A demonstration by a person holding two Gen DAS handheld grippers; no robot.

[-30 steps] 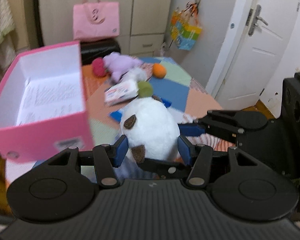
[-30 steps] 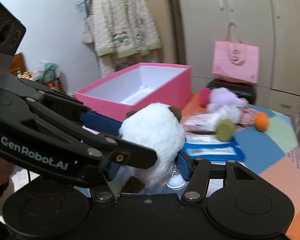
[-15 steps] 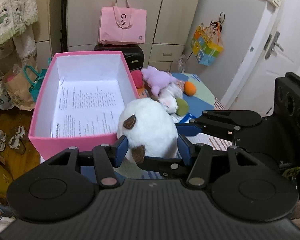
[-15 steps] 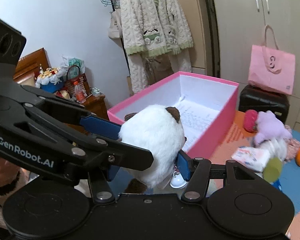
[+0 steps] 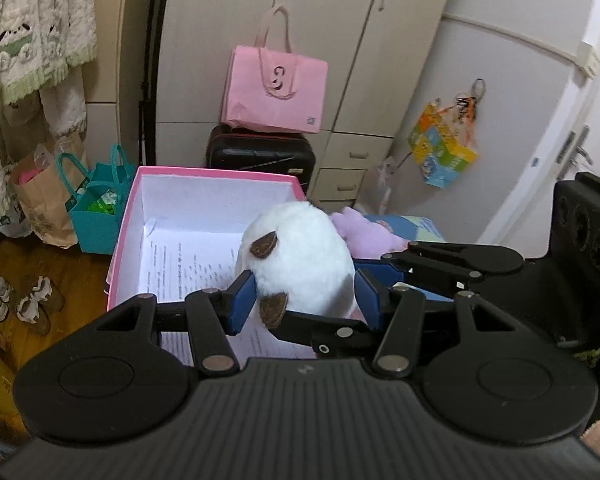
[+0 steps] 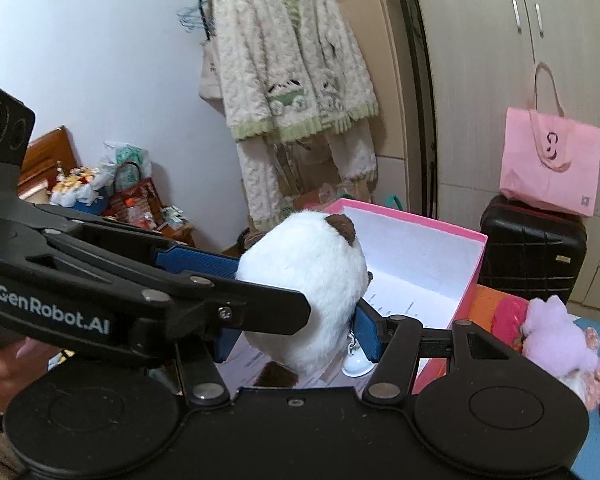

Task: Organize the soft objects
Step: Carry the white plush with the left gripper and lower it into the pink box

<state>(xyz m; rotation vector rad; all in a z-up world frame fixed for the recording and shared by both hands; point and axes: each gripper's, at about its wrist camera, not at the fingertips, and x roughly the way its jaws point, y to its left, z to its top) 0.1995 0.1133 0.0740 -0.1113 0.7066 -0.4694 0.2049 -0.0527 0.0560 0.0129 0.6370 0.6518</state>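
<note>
Round white plush (image 5: pixel 300 260), brown ears, pinched by left gripper (image 5: pixel 306 302) and right gripper (image 6: pixel 296 330)

A round white plush toy (image 5: pixel 300 256) with brown patches hangs over the open pink box (image 5: pixel 172 176), which is paper-lined inside.

Background items, bedroom corner.
Pink paper tote bag (image 5: pixel 276 88) sits on black hard-shell suitcase (image 5: pixel 260 156) against beige wardrobe (image 5: pixel 340 40). Cream fleece cardigan with green trim (image 6: pixel 292 80) hangs on hanger. Teal gift bag (image 5: pixel 98 208) beside brown paper bag (image 5: pixel 40 200) on wooden floor (image 5: pixel 60 272); colourful patchwork bag (image 5: pixel 442 152) hangs near white door (image 5: pixel 592 120).
</note>
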